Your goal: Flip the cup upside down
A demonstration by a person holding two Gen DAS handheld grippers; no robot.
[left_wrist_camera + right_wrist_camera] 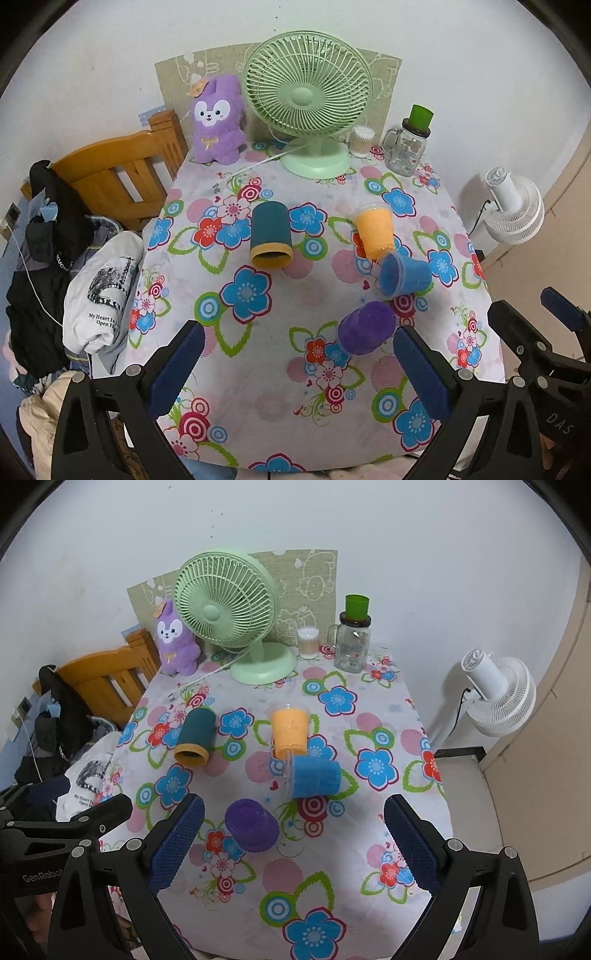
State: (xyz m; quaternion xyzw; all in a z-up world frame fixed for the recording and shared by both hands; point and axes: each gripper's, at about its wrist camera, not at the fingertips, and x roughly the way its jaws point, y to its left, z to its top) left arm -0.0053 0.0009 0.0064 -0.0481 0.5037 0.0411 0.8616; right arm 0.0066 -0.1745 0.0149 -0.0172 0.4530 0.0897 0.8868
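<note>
Several cups lie on the flowered table (280,373). A dark teal cup with a yellow rim (270,234) (195,736) lies on its side, mouth toward me. An orange cup (373,231) (290,733) and a blue cup (403,275) (314,776) also lie on their sides, touching. A purple cup (365,326) (252,824) stands upside down nearest me. My left gripper (295,369) is open and empty above the table's near edge. My right gripper (293,845) is open and empty, also near the front edge, and it shows in the left wrist view (524,314).
A green desk fan (308,99), a purple plush rabbit (218,118), a cotton swab jar (361,140) and a glass mug jar with a green cup on top (404,147) stand at the back. A wooden chair with clothes (110,177) is left. A white fan (495,696) stands right.
</note>
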